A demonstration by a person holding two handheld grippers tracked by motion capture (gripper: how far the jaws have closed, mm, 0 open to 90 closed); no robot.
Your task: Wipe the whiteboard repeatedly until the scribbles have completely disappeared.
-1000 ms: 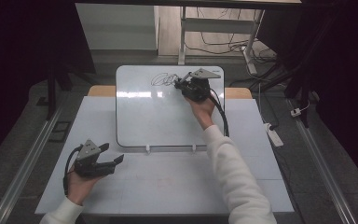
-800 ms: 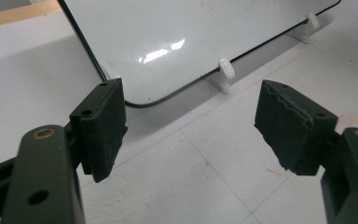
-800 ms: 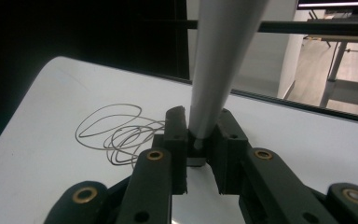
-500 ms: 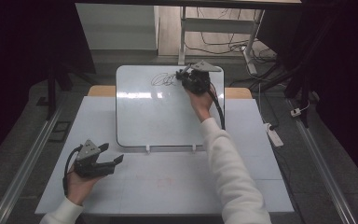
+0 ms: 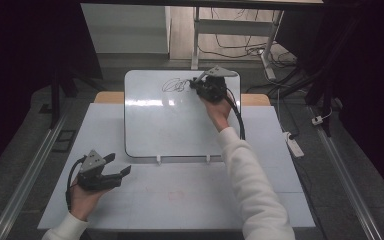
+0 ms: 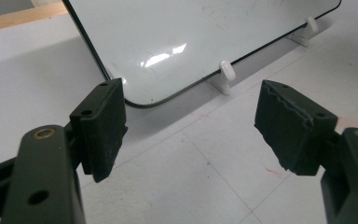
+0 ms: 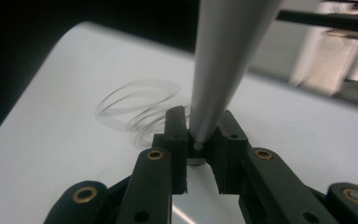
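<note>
Since the earlier frames your right gripper [image 5: 200, 83] had crept a bit left along the top edge of the whiteboard [image 5: 170, 125], toward the scribble [image 5: 174, 86]; your left gripper [image 5: 116, 168] hadn't budged. Right tongs were clenched on a grey marker [image 7: 214, 70], gripped near its tip, w/ the barrel's long axis running up and away from the jaws, roughly square to the board face. The scribble lay just beyond and left of the right tongs' tips, so any further stroke went that way. Left tongs were released, jaws wide apart w/ nothing between them, parked on the table [image 5: 180, 200] below the board's near-left corner, well apart from the marks. Right hand was clearly the nearer one to the scribble; left only faced the board's lower edge and clips [image 6: 227, 71].
</note>
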